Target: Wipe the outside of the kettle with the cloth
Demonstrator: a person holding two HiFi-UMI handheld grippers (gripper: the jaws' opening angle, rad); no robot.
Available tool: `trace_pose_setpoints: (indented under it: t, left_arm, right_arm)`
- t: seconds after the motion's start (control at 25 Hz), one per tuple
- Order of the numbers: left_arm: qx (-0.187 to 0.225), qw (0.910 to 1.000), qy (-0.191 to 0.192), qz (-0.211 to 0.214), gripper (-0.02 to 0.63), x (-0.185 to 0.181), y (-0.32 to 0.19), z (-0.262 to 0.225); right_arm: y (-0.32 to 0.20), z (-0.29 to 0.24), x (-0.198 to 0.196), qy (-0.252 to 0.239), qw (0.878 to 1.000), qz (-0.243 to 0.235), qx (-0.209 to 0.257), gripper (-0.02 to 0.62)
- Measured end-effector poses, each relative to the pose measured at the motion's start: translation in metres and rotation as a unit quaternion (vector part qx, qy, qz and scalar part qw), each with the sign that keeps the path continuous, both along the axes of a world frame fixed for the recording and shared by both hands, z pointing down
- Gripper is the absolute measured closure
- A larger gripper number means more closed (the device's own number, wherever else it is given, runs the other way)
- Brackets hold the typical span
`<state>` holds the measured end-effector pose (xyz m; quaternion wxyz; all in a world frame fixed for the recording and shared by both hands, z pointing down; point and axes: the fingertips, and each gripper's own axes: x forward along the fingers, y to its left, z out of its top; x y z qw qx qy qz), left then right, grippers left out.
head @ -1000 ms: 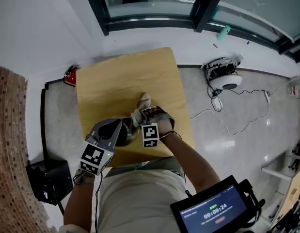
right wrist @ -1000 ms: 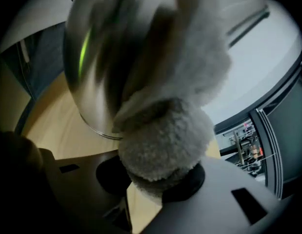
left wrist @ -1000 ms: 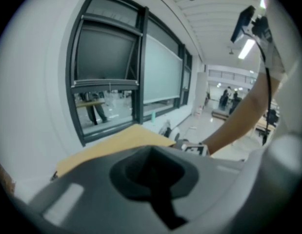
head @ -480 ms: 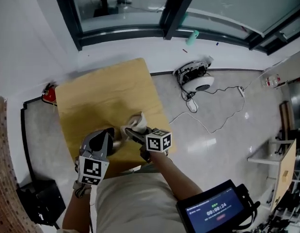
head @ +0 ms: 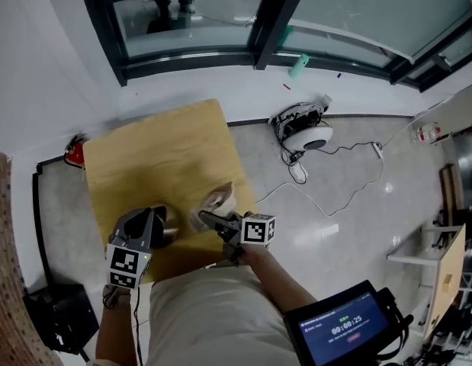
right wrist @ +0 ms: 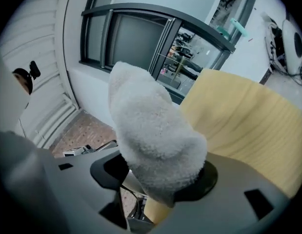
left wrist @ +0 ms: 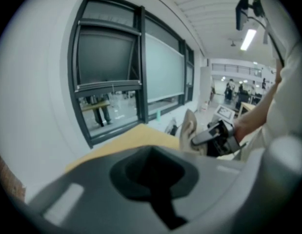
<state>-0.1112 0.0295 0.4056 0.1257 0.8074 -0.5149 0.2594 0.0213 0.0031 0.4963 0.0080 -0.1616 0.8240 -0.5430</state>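
A silver kettle (head: 167, 223) stands near the front edge of the wooden table (head: 159, 151). My left gripper (head: 148, 223) is right against the kettle's left side; its jaws are hidden and the kettle does not show in the left gripper view. My right gripper (head: 205, 219) is raised just right of the kettle with a fluffy off-white cloth (head: 218, 200) standing up between its jaws. Those jaws are opening, and the cloth (right wrist: 151, 130) still sits wedged between them. The left gripper view shows the cloth (left wrist: 188, 130) and the right gripper (left wrist: 209, 136) off to the right.
On the tiled floor to the right lie a white round device (head: 306, 132) and its trailing cable (head: 350, 166). A red object (head: 74, 151) sits at the table's far left corner, a black box (head: 52, 311) on the floor at left. A dark-framed window (head: 258, 21) runs behind the table.
My right gripper has lifted the cloth off the kettle, moved it to the right and rolled over. The left gripper has stayed by the kettle.
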Motion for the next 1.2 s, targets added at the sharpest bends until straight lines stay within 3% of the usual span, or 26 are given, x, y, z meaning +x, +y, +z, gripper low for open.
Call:
trace_pose_setpoints:
  t: [0.2, 0.32, 1.2]
  left_arm:
    - [-0.007, 0.9999, -0.005, -0.006, 0.611, 0.003, -0.002, 0.005]
    - [-0.016, 0.9998, -0.001, -0.011, 0.611, 0.001, -0.003, 0.006]
    - [-0.013, 0.999, -0.031, -0.028, 0.611, -0.006, 0.0, 0.012]
  right_arm:
    - [0.011, -0.01, -0.001, -0.087, 0.994, -0.007, -0.068, 0.35]
    - [0.01, -0.022, -0.004, -0.115, 0.991, -0.014, -0.069, 0.35]
    - [0.007, -0.025, 0.005, -0.115, 0.992, -0.004, -0.057, 0.35]
